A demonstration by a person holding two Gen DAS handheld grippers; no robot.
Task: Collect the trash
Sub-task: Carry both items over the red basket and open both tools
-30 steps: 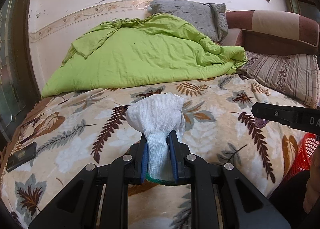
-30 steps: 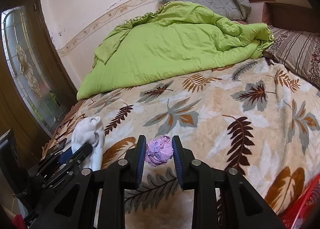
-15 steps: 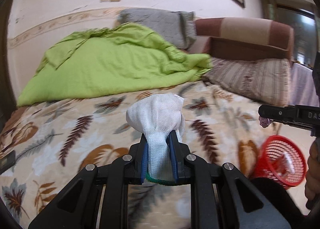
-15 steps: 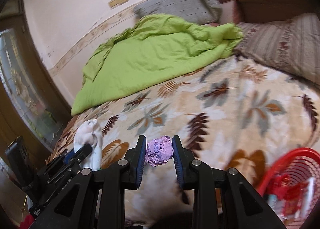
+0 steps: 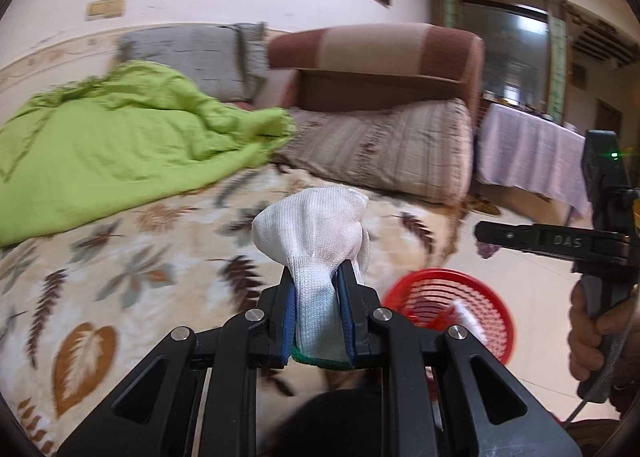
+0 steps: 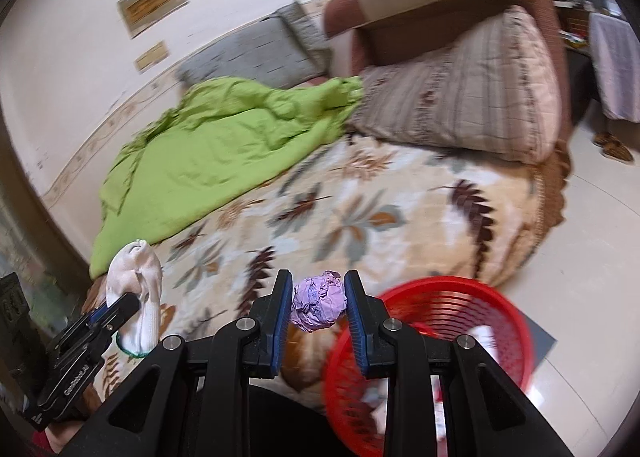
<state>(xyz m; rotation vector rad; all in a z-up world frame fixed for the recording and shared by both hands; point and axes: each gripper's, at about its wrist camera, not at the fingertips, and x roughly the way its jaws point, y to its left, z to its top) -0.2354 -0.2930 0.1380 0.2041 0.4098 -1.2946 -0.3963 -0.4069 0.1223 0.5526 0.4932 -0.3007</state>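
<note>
Red basket [image 6: 440, 289] mouth is left open from above, beside the bed edge [image 6: 548, 193]. Tiled floor [image 6: 600, 241] to its right is unobstructed. The left is bounded by the bed.

White glove [image 5: 316, 233] between left jaws

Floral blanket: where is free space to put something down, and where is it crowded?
The floral blanket lies bare between the green quilt, the striped pillow and the red basket. It is crowded along the head end, under quilt and pillows.
</note>
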